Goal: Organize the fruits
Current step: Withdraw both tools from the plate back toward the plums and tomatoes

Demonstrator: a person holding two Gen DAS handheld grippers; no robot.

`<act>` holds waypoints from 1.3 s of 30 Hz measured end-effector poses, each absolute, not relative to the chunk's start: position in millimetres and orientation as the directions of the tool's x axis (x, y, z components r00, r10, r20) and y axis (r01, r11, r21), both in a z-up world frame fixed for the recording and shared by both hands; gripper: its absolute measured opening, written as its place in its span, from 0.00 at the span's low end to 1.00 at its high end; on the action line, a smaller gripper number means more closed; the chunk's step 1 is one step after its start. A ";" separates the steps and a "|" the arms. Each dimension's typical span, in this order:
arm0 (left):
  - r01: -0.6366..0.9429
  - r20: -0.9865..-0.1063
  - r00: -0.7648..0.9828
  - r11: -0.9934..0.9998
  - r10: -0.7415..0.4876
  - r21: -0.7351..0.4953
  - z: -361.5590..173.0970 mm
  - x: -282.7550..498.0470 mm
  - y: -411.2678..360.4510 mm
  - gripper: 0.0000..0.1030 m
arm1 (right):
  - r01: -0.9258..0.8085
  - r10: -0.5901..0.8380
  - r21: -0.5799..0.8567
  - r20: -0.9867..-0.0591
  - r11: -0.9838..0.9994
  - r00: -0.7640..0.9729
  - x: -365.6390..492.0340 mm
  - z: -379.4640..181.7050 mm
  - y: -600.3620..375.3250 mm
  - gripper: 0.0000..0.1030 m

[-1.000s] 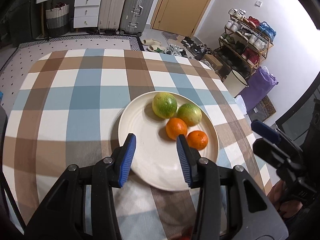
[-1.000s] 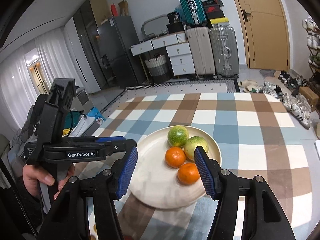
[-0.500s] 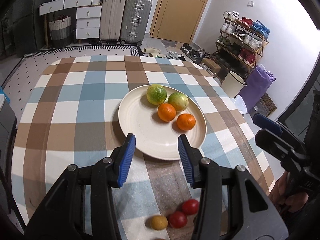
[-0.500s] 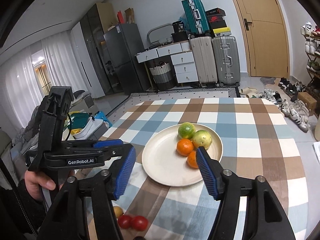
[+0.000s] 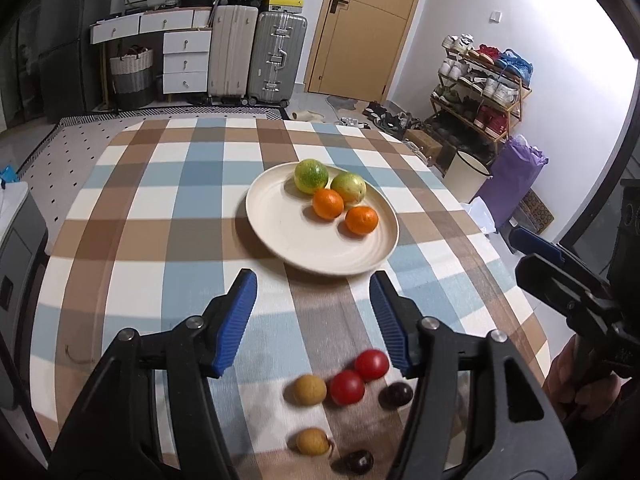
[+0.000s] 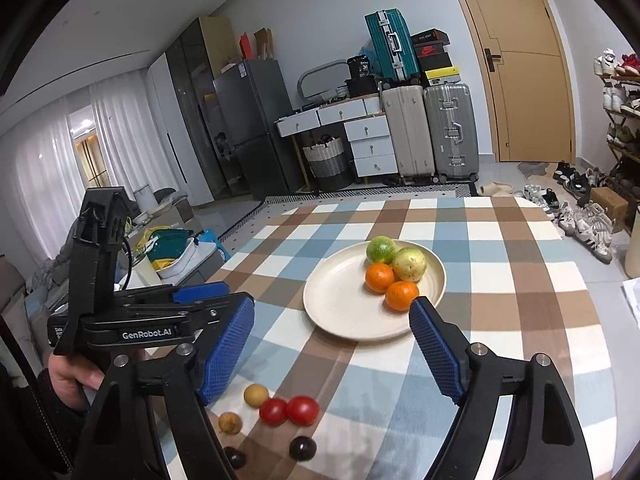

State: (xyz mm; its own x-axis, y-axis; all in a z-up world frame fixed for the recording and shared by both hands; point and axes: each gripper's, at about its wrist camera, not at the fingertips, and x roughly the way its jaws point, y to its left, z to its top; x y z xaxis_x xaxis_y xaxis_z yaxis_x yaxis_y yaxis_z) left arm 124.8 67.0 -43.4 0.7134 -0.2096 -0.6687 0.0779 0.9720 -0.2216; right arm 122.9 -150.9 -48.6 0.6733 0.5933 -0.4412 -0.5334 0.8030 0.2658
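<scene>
I have both claws hovering over the near edge of the tabletop [image 5: 132, 216], the left claw [image 5: 312, 298] and the right claw [image 6: 332, 330] each opening with nothing between the pads. Just below them lie two red tomatoes [image 5: 358, 376], two tan fruits [image 5: 310, 390] and two dark ones [image 5: 396, 395], well apart from the plate [image 5: 296, 240] of oranges and green fruit farther off. These small round fruits look light, smooth and prone to roll, the tomatoes soft-skinned, so I would pinch one gently across its middle.
</scene>
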 end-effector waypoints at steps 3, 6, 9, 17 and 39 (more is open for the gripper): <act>0.071 -0.668 0.717 0.974 -0.201 -0.217 -47.3 109.0 67.9 0.62 | -0.540 0.605 0.278 -0.444 0.794 0.661 113.1 -53.2 -151.4 0.80; 0.051 -0.673 0.714 0.974 -0.190 -0.221 -52.9 97.8 70.7 0.63 | -0.551 0.619 0.289 -0.451 0.783 0.643 105.5 -58.9 -150.3 0.84; 0.039 -0.684 0.705 0.973 -0.187 -0.227 -60.0 86.4 73.5 0.65 | -0.559 0.631 0.301 -0.452 0.773 0.630 97.5 -65.0 -148.2 0.88; 0.032 -0.696 0.698 0.978 -0.171 -0.208 -73.4 61.2 71.3 0.68 | -0.599 0.673 0.319 -0.460 0.734 0.580 80.9 -78.9 -142.7 0.90; 0.008 -0.715 0.673 0.968 -0.192 -0.252 -100.7 22.9 75.4 0.72 | -0.641 0.688 0.319 -0.545 0.699 0.479 59.6 -112.8 -116.6 0.90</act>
State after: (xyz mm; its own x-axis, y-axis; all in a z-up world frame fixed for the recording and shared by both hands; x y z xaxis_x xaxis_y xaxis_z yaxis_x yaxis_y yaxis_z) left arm 22.9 75.4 -100.7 0.6727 -0.1922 -0.7145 0.0083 0.9676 -0.2524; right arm 59.6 -116.6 -112.8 0.4790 0.6879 -0.5453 -0.6406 0.6987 0.3186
